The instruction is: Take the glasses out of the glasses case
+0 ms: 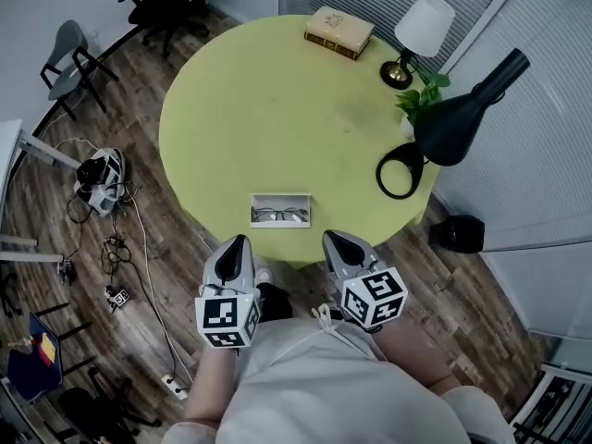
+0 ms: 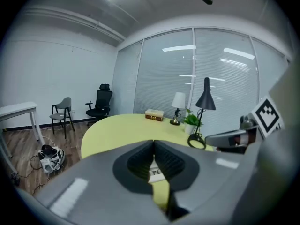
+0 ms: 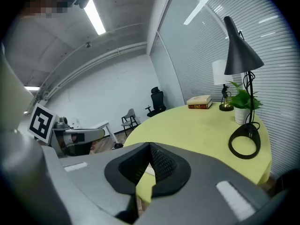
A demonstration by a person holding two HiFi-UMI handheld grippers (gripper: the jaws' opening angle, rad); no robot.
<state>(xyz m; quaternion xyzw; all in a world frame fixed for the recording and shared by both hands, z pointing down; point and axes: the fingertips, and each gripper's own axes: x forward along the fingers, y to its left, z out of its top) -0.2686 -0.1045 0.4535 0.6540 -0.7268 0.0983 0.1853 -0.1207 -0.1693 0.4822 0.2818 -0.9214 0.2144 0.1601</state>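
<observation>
An open white glasses case (image 1: 280,211) lies near the front edge of the round yellow-green table (image 1: 259,109), and a pair of thin-framed glasses (image 1: 279,215) rests inside it. My left gripper (image 1: 238,241) hovers just off the table edge, in front of and left of the case, shut and empty. Just right of the case and equally close, my right gripper (image 1: 331,237) is also shut and empty. In the left gripper view the jaws (image 2: 153,143) meet at their tips, and a sliver of the case (image 2: 155,173) shows below them. The right gripper view shows its jaws (image 3: 149,146) closed too.
At the table's far side lie a book (image 1: 339,32), a white-shade lamp (image 1: 421,30) and a potted plant (image 1: 421,100). A black desk lamp (image 1: 453,123) with a ring base (image 1: 400,171) stands at the right edge. Cables (image 1: 100,178) and chairs (image 1: 69,58) occupy the floor to the left.
</observation>
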